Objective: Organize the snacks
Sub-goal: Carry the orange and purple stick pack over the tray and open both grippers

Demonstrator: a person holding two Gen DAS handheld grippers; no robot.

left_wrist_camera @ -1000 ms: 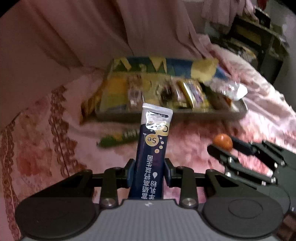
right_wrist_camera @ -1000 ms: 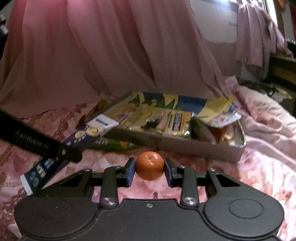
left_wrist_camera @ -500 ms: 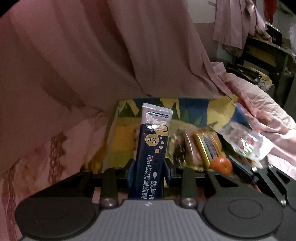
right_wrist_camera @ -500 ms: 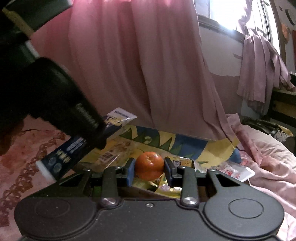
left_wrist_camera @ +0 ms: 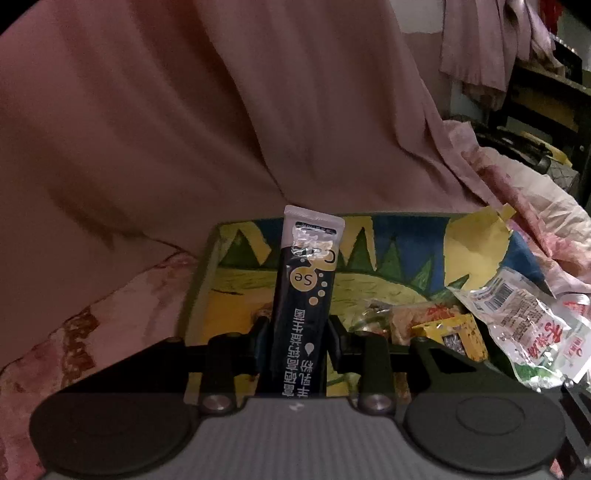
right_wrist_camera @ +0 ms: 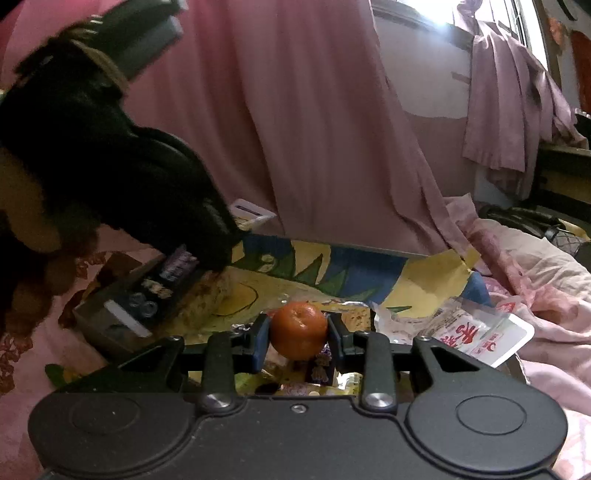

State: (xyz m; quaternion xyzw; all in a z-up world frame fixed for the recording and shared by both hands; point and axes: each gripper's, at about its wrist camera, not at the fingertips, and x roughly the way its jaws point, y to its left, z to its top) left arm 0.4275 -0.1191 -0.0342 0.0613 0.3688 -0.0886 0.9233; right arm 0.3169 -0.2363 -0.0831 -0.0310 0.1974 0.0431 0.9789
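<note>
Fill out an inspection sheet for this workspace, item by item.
Surface: pink floral bedspread.
Job's things: open snack box with packets; dark sachet; orange.
Clutter: clear printed bag at the box's right end.
Grippers: left gripper shut on the sachet, right gripper shut on the orange, both over the box.
Cables: nothing seen.
Surroundings: pink curtain, bright window, dark shelf.

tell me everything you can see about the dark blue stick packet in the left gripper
The dark blue stick packet is a long, narrow sachet of glossy foil-like film, with a crinkled silvery sealed top, gold circles, one marked "Se", and white Chinese print that reads upside down. It stands nearly upright, leaning slightly right, pinched on its lower part between the left gripper's fingers. Its bottom end is hidden behind the gripper body. It is held over the colourful snack tray.
</note>
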